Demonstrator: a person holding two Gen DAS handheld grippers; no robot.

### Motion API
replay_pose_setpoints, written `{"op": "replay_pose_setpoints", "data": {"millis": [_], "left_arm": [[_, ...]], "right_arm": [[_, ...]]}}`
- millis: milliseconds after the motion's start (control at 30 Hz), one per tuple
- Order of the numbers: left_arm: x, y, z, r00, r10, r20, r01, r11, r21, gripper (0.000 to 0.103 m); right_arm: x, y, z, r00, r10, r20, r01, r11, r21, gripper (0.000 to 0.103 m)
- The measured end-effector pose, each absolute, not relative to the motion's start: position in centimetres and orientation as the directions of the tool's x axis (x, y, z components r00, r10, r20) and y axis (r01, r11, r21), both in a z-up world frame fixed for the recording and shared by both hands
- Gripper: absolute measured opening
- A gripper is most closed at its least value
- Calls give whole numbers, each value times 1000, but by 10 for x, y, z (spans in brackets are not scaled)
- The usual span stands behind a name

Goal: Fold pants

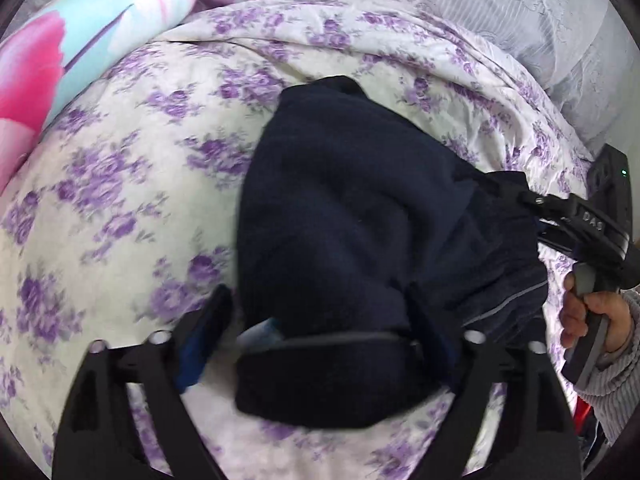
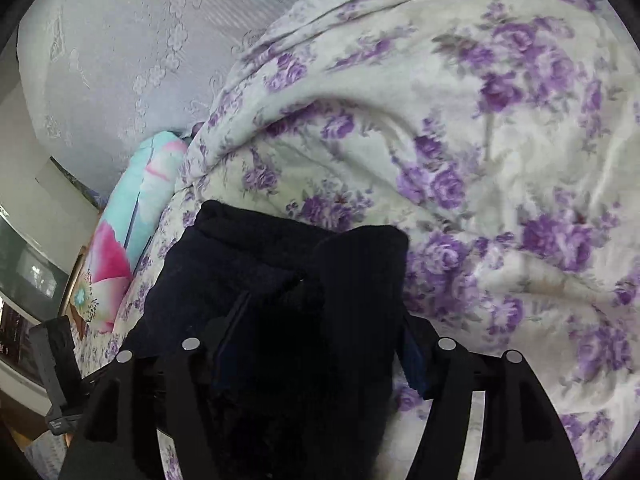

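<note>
The dark navy pants (image 1: 360, 240) lie bunched on a white quilt with purple flowers (image 1: 120, 200). My left gripper (image 1: 320, 320) is wide open, its fingers either side of the pants' near folded edge, which drapes between them. In the left wrist view my right gripper (image 1: 532, 204) comes in from the right, its tips at the waistband edge with cloth around them. In the right wrist view the pants (image 2: 280, 280) fill the space between the right gripper's spread fingers (image 2: 320, 340); the dark cloth hides whether they pinch it.
A pillow with pink and turquoise flowers (image 1: 80, 40) lies at the back left, also in the right wrist view (image 2: 132, 220). A pale lilac embroidered sheet (image 1: 480, 0) covers the bed behind the quilt. A hand in a ribbed sleeve (image 1: 600, 320) holds the right gripper's handle.
</note>
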State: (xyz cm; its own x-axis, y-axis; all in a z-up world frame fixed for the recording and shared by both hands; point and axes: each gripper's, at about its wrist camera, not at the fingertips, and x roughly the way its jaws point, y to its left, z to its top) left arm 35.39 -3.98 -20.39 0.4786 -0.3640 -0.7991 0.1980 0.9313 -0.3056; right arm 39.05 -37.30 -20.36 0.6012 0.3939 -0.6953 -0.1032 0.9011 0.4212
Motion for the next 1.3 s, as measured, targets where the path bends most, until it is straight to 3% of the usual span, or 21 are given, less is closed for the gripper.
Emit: {"op": "replay_pose_setpoints", "data": {"millis": [100,233,300,367,433,500,567,667,800,967,1300], "left_arm": [[344,-24,-191,512,-352,-783,183,936,-301,90],[329,-42,-153,671,-214,-710,211,973,-94,89],[331,-61,-144,697,-195,-690,236,971,-36,89],[344,-81,-159,647,-164,-745,262,965,15,89],[360,-93,-193,558,-125,-820,272,961,39,93],[361,-88,-202,573,-148,-806,241,971,-7,98],[361,-83,-197,548,-156,-822,231,972,-31,96],[343,-80,-171,587,-172,-791,241,970,-31,90],[305,-80,-130,664,-156,-731,246,969,16,90],[262,-81,-78,708,-161,-687,239,971,19,91],[182,-72,-4,778,-124,-616,187,982,38,96]], "right_arm": [[364,-384,-176,692,244,-679,-68,959,276,67],[319,-344,-139,773,196,-603,-196,978,68,62],[315,-316,-142,768,142,-624,-196,980,-19,61],[328,-302,-171,710,47,-702,-141,987,-77,58],[342,-310,-210,637,-2,-771,-54,997,-48,57],[347,-327,-232,593,22,-805,3,1000,30,58],[342,-335,-227,597,47,-801,32,996,82,58],[318,-329,-199,657,54,-752,17,996,87,59],[267,-313,-153,729,37,-684,20,997,76,78],[196,-291,-106,793,6,-609,46,997,69,89],[110,-278,-46,850,-34,-525,74,996,55,96]]}}
